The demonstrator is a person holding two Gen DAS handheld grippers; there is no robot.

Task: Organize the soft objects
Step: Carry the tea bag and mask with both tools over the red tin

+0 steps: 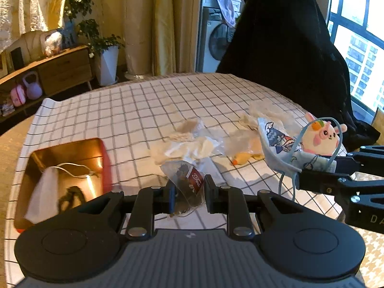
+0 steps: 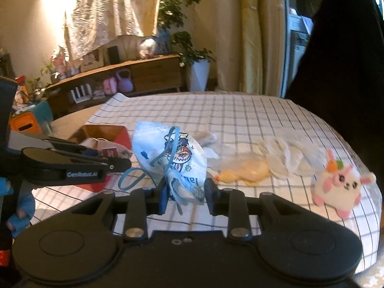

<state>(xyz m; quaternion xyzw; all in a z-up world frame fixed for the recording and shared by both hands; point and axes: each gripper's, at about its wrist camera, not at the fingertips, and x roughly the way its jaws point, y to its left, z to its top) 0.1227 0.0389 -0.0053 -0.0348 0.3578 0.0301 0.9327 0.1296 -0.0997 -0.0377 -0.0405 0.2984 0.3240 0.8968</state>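
Observation:
My left gripper (image 1: 188, 192) is shut on a clear tea bag packet (image 1: 187, 182) with a red label, held above the checked tablecloth, right of the red box (image 1: 105, 158). My right gripper (image 2: 184, 192) is shut on a light blue printed face mask (image 2: 172, 153) with blue ear loops; it also shows in the left wrist view (image 1: 280, 148). A pink and white plush bunny (image 2: 340, 187) sits on the cloth at the right. A yellow soft toy in clear wrap (image 2: 244, 170) lies in the middle.
The red box holds a white cloth (image 1: 43, 196) with a string. Crumpled clear and cream wrappers (image 1: 189, 141) and pale gloves (image 2: 283, 156) lie on the tablecloth (image 1: 144, 110). A black garment (image 1: 288, 48) hangs at the far right. The table edge curves nearby on the left.

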